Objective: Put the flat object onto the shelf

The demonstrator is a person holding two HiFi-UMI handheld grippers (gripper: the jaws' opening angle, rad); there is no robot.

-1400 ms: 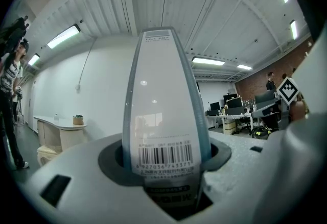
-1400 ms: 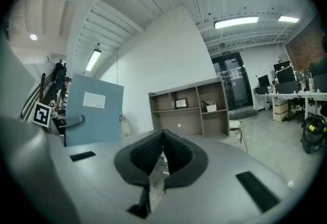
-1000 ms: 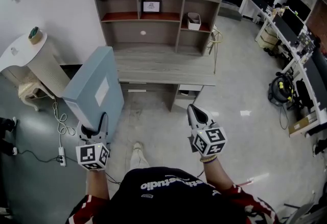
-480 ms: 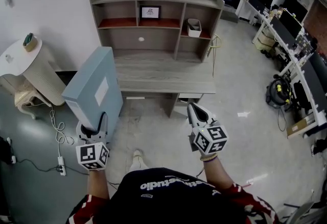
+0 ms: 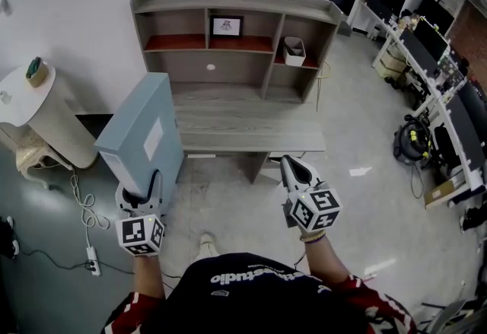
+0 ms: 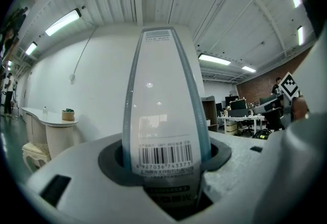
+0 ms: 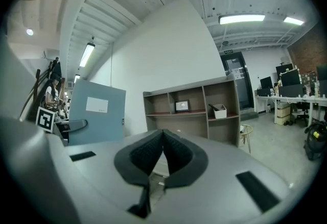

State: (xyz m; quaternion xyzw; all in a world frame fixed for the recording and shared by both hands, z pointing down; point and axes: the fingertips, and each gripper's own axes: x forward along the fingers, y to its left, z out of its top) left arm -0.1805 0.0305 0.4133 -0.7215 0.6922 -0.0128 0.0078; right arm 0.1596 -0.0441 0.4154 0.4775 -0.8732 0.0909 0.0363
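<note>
A flat blue file box (image 5: 144,138) with a white label stands upright in my left gripper (image 5: 141,188), whose jaws are shut on its lower edge. In the left gripper view the box's barcoded spine (image 6: 163,105) rises from between the pads and fills the middle. My right gripper (image 5: 288,163) is held level beside it, shut with nothing in it; its dark pads meet at their tips (image 7: 162,133). Ahead stands the wooden shelf unit (image 5: 236,43) on a grey desk (image 5: 243,116). From the right gripper view the box (image 7: 97,110) is left of the shelf (image 7: 189,110).
The shelf holds a small picture frame (image 5: 227,25) and a white bin (image 5: 293,51). A round white side table (image 5: 38,93) stands to the left, with a cable and power strip (image 5: 90,268) on the floor. Office desks (image 5: 441,81) and a vacuum (image 5: 415,142) line the right.
The desk and shelf have drawn a little nearer and lower in the head view. Both grippers keep the same pose, the left still gripping the box.
</note>
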